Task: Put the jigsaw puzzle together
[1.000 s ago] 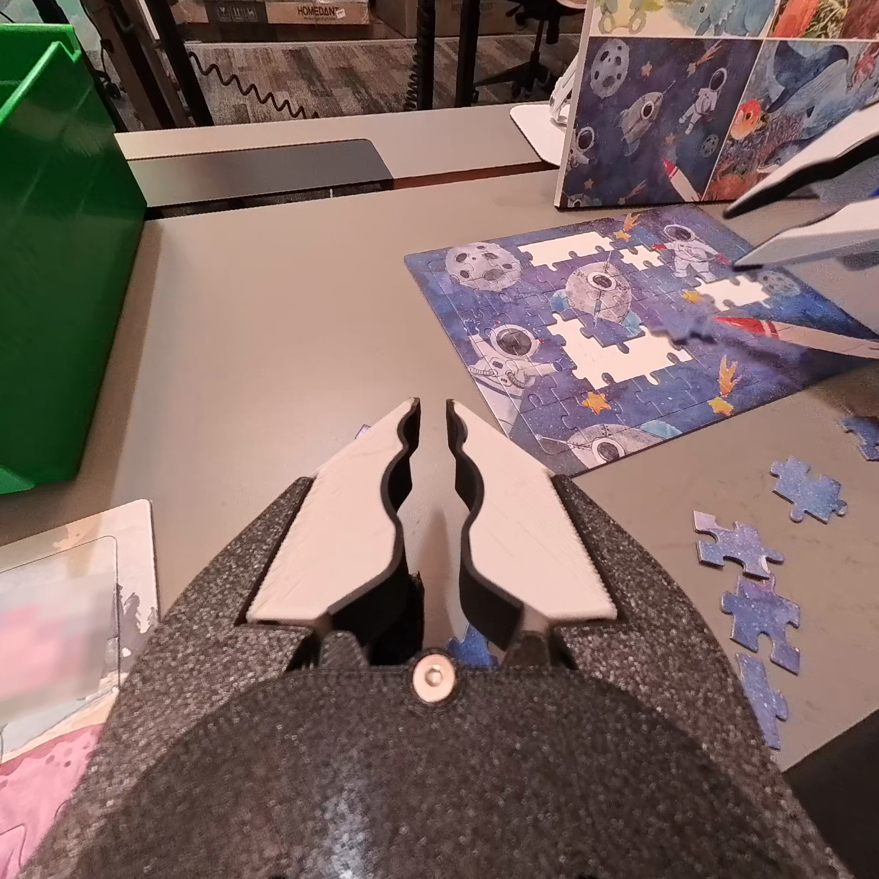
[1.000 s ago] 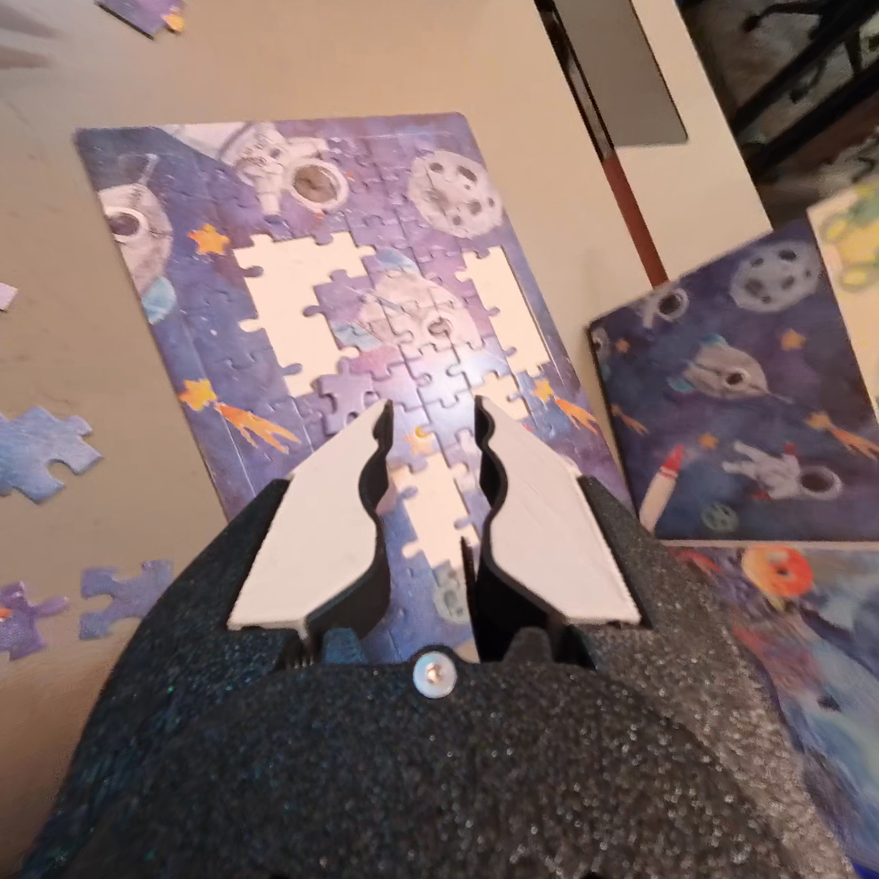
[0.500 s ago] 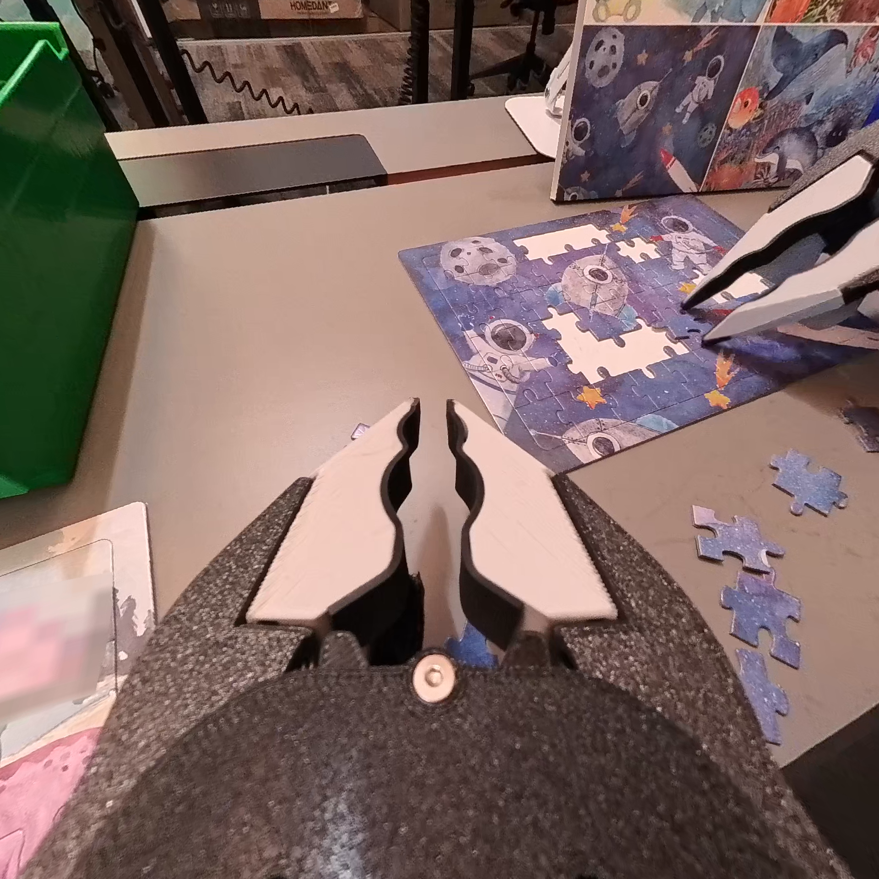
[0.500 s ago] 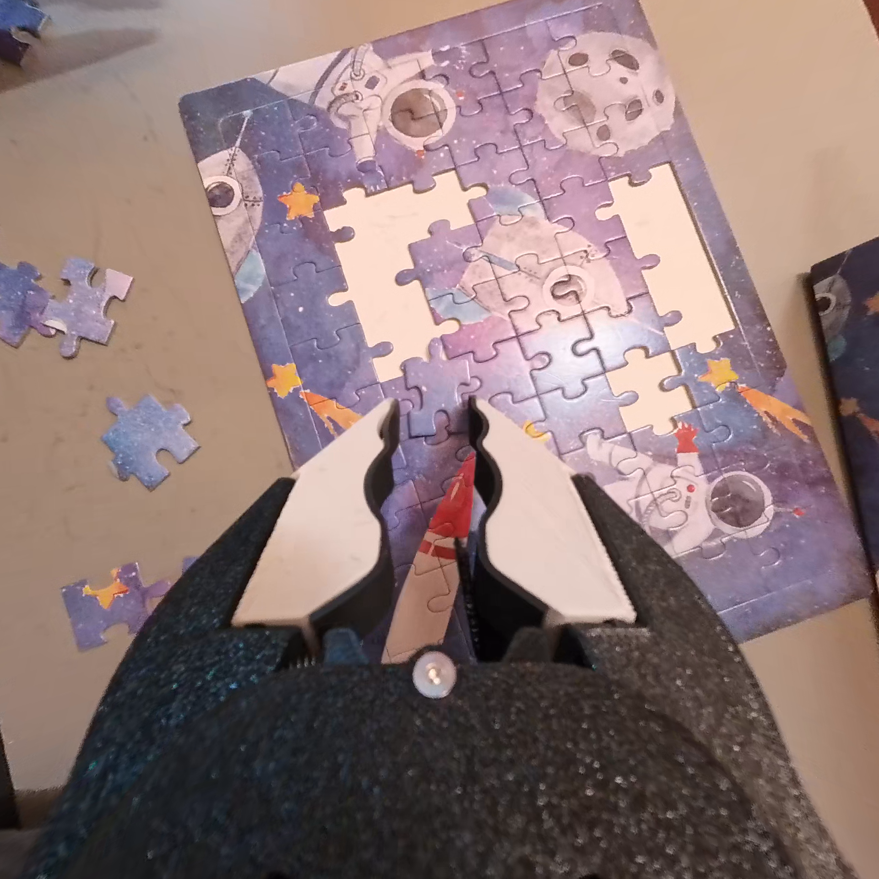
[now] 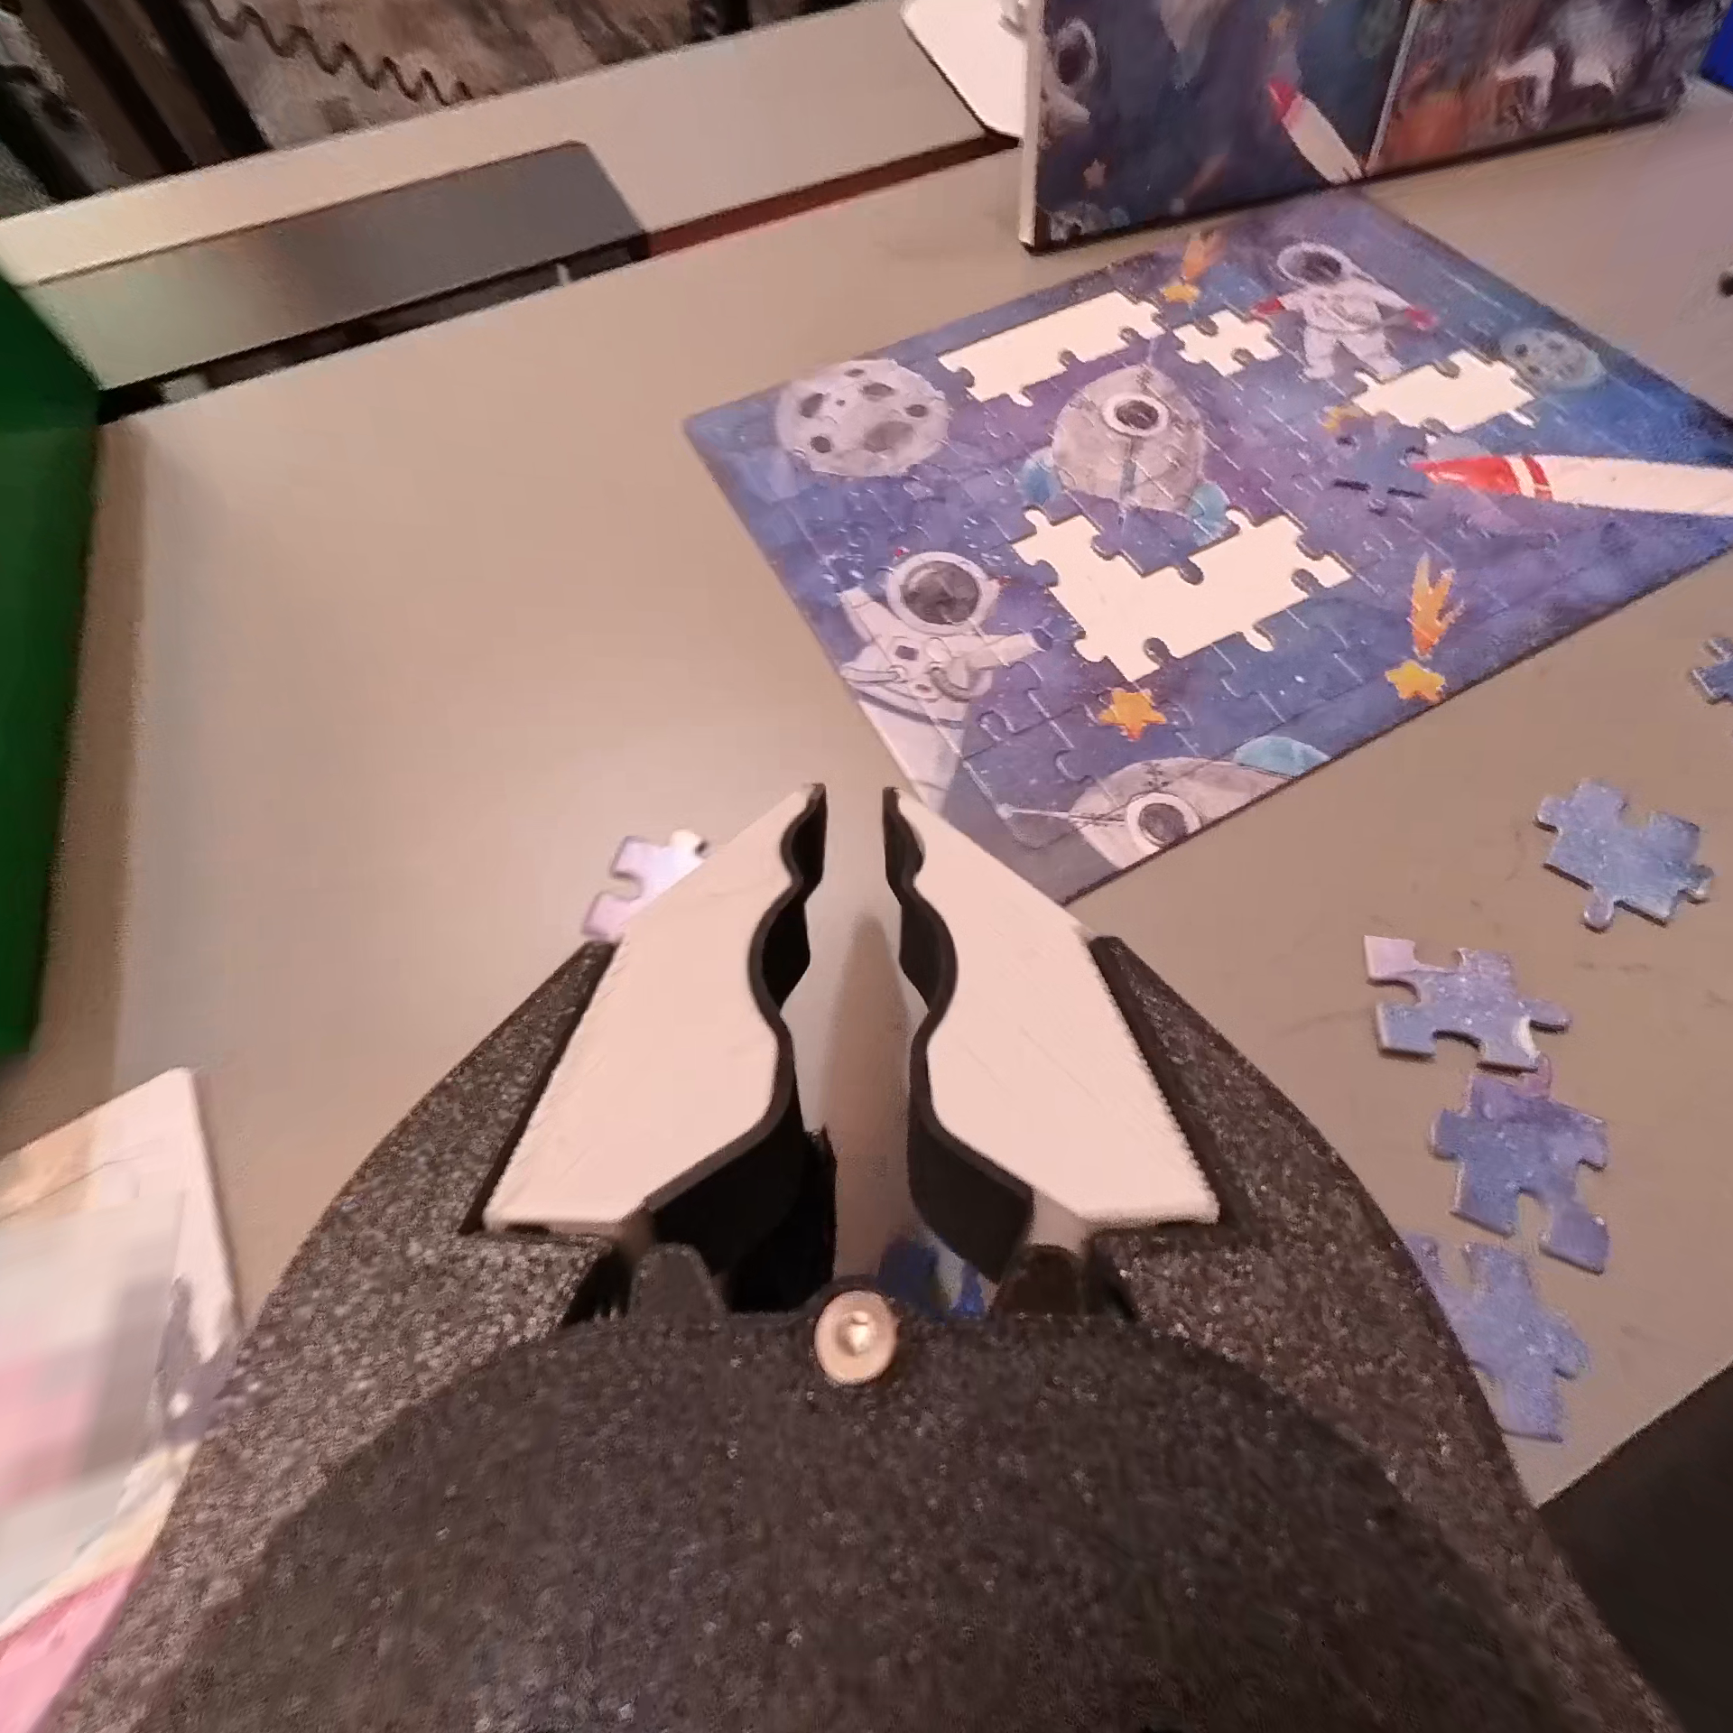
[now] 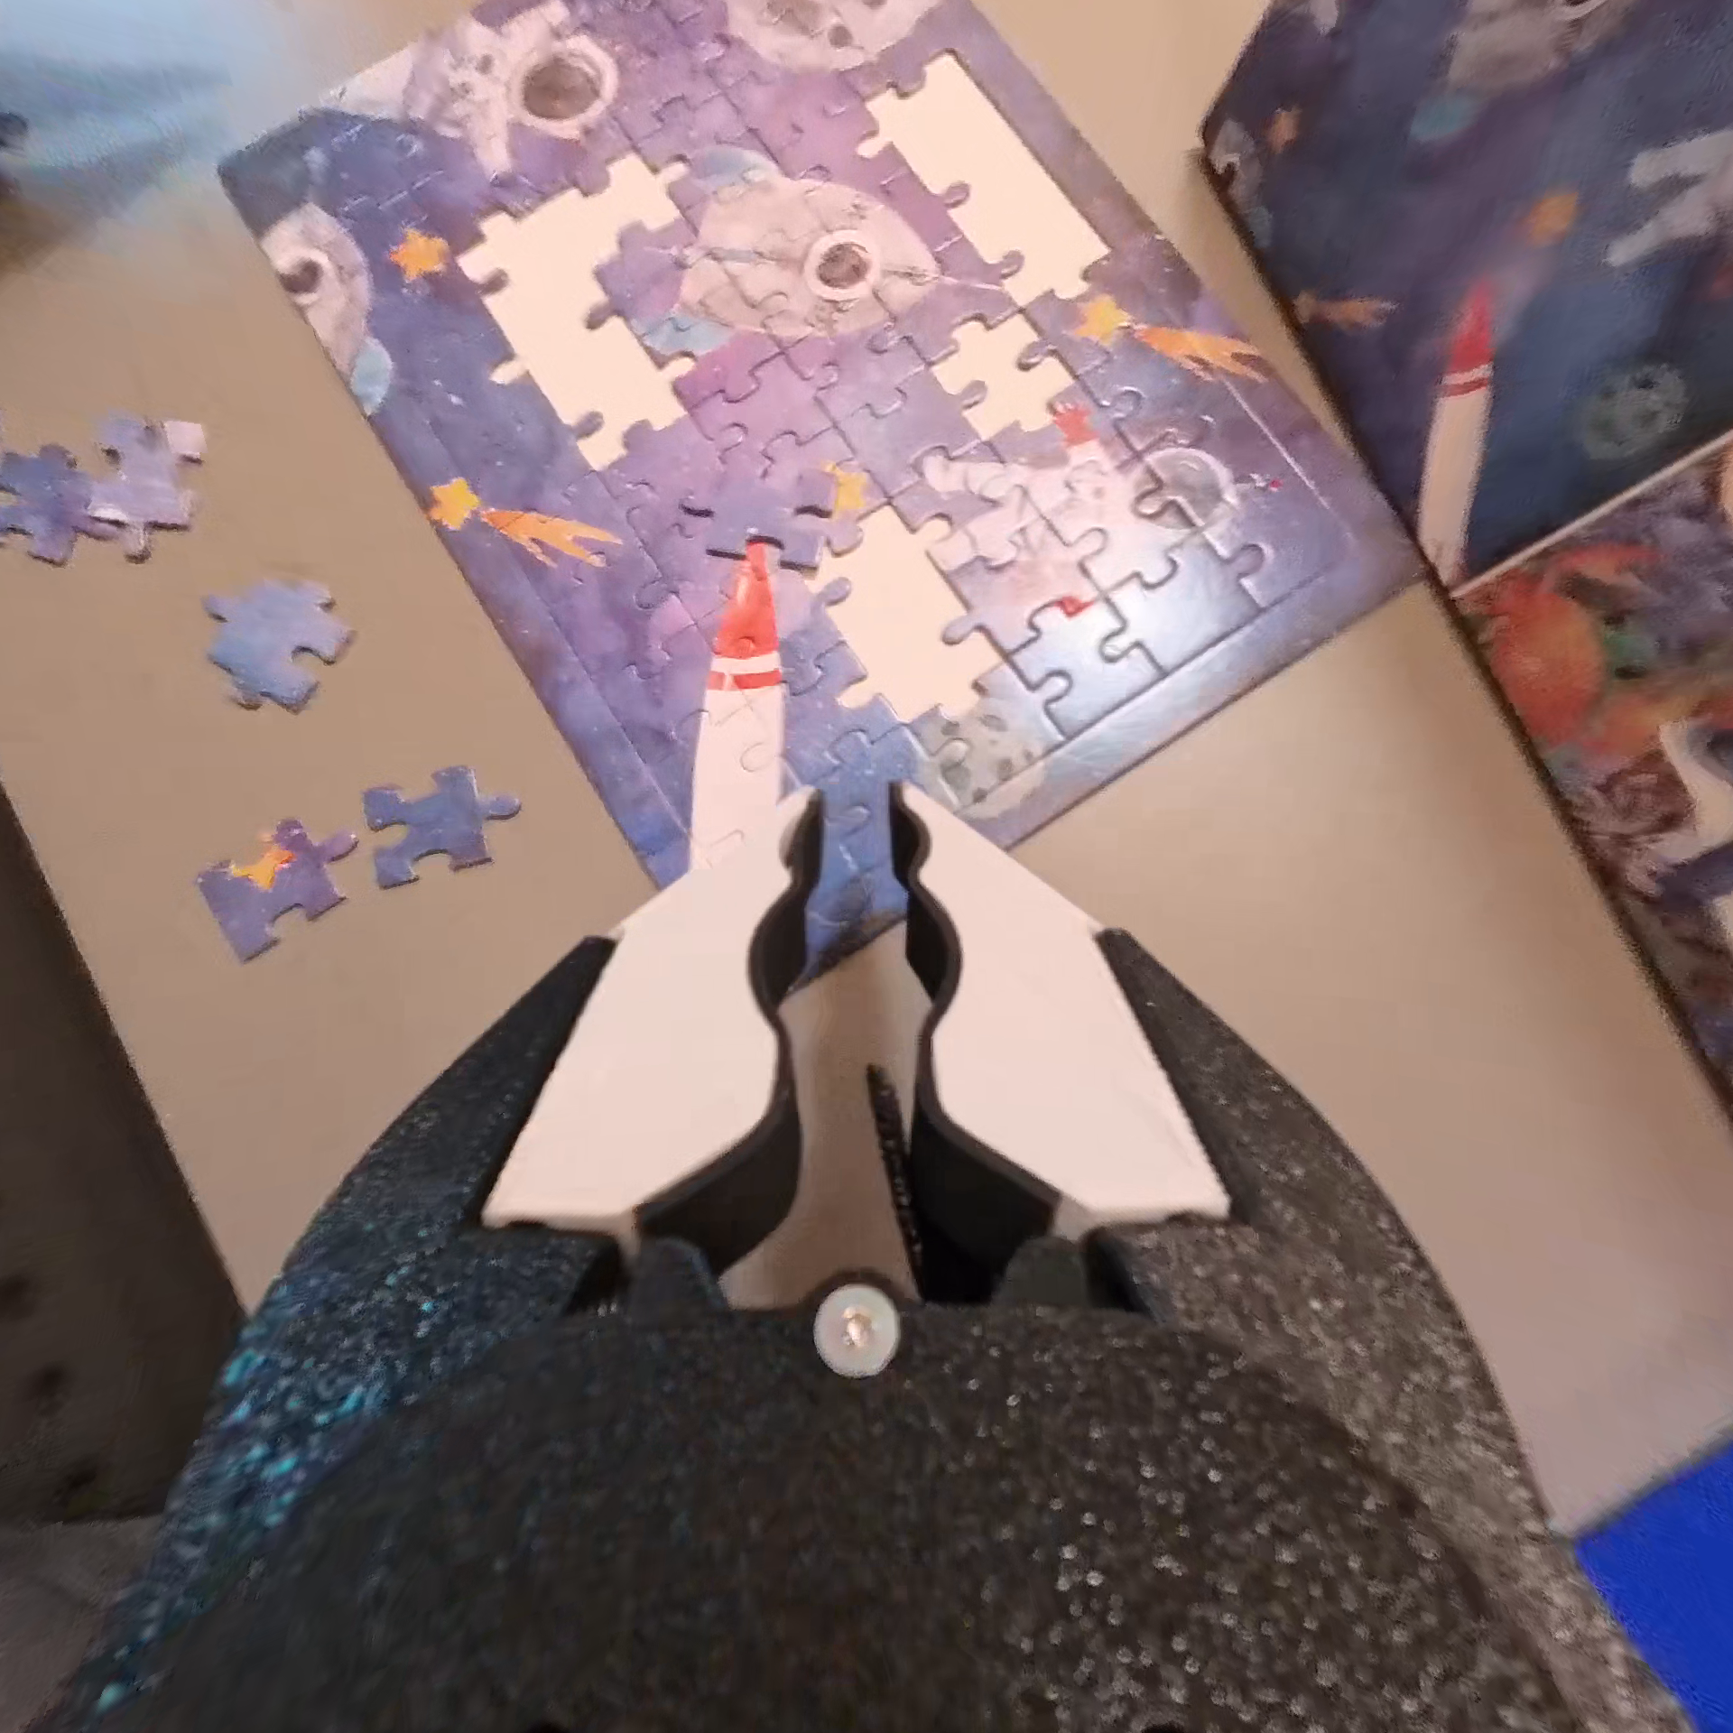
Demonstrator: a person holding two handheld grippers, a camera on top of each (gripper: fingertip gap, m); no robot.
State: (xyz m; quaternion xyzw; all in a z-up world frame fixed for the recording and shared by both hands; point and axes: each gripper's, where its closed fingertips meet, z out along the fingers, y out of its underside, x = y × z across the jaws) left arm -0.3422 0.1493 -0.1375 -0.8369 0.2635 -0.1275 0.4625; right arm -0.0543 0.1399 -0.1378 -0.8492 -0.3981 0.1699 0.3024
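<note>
Purple-blue jigsaw puzzle (image 6: 1313,600) lies on the grey bench (image 5: 375,656), mostly filled, w/ several white gaps still showing in its tray. R claw (image 6: 855,797), which half a sec ago had its tips down beside the red nose of the rocket (image 6: 741,713), has pulled back and now hangs over the puzzle's near edge. It's no longer seen in the left wrist view. Its jaws stand only a narrow slit apart, w/ nothing between them.

Left behind: one dark-blue piece (image 6: 764,525) lying askew on top of the picture at the rocket's nose, casting a shadow and apparently not seated. Judging by that, the placement isn't finished. The piece prob. needs nudging into the white gap (image 6: 891,638) just beside it, or into another hole.

That piece now sits well ahead of the R claw, straight up the line of the rocket. L claw (image 5: 855,797) hovers low over bare bench just short of the puzzle's near corner, jaws likewise a slit apart and empty, a pale piece (image 5: 647,872) just off its left tip. More loose pcs (image 5: 1463,1013) wait to its right, others (image 6: 277,638) left of the R claw.
</note>
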